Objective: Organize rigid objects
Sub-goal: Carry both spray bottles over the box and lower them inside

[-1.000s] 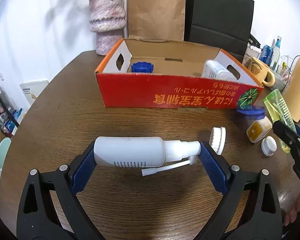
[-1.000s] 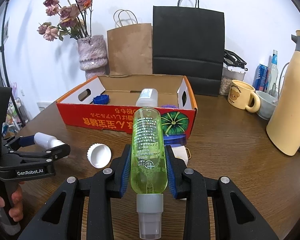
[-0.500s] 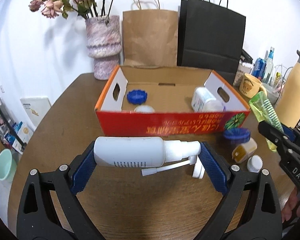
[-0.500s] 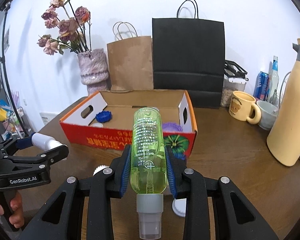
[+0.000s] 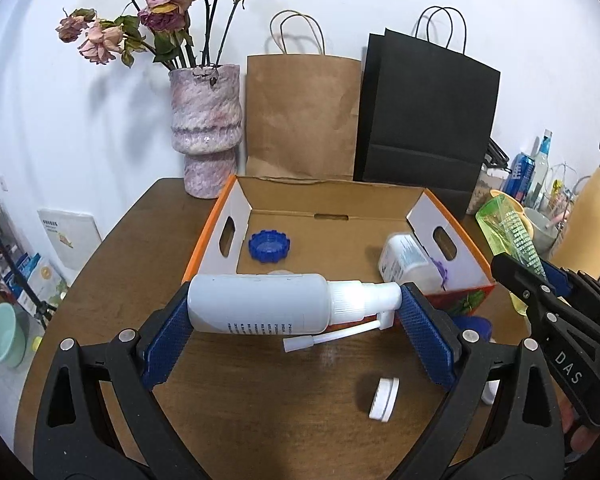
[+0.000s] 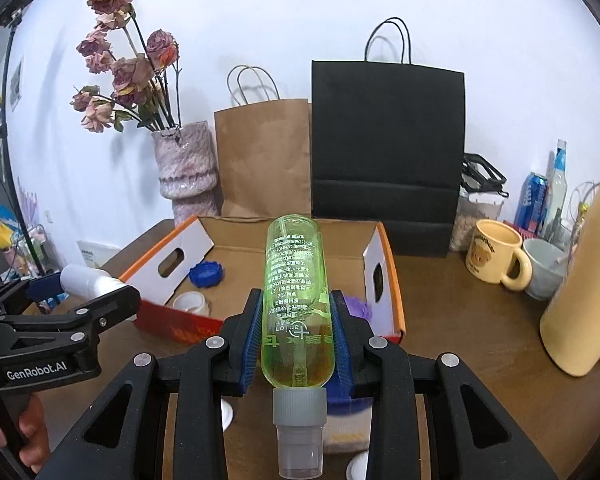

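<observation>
Left gripper (image 5: 296, 330): black plastic frame, triangular cut-outs, silver screw heads, blue cross-hatched pads; white "GenRobot.AI" lettering on side. Right gripper (image 6: 296, 332): same black frame, blue ribbed pads, silver screws; white "DAS" lettering on side.

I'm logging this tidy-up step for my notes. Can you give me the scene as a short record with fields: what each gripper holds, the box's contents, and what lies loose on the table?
left gripper: shut on white spray bottle, held sideways
right gripper: shut on green bottle, cap toward the camera
cardboard box: open; holds blue cap and white bottle
table: white cap lies loose
</observation>
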Tool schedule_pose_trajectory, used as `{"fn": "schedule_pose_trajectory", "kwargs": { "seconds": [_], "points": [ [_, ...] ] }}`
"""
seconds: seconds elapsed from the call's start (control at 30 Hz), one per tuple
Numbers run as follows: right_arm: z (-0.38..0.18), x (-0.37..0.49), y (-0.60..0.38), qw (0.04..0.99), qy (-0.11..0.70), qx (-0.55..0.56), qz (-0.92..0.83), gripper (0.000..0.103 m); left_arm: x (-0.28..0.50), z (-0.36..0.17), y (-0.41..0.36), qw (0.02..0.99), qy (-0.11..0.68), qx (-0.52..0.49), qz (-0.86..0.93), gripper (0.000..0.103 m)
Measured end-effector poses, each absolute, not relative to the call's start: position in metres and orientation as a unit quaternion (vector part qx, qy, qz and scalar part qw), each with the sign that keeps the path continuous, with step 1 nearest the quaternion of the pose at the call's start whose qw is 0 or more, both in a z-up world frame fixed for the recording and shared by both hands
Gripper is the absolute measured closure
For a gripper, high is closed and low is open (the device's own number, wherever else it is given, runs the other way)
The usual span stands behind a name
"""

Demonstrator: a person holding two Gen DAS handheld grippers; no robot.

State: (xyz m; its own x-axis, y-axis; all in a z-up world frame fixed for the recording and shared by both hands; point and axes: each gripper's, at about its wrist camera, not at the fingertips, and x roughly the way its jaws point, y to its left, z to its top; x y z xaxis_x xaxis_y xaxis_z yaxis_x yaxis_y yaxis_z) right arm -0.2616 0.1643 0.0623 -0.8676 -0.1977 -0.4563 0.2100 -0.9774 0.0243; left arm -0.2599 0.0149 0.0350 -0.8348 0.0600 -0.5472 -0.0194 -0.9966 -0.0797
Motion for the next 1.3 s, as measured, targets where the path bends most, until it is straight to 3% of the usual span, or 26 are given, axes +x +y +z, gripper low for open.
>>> {"fn": "schedule_pose_trajectory", "kwargs": {
  "seconds": [0.5,1.3],
  "points": [
    [0.062,-0.314,0.162,0.102,0.014,0.248,-0.963,0.068,-0.306,0.037,0.011,0.006,-0.05,-0.283,0.958,0.007],
    [0.035,-0.395,0.163,0.098,0.045,0.304,-0.947,0.068,-0.377,0.016,0.014,-0.003,-0.009,-0.302,0.953,0.008]
  ]
}}
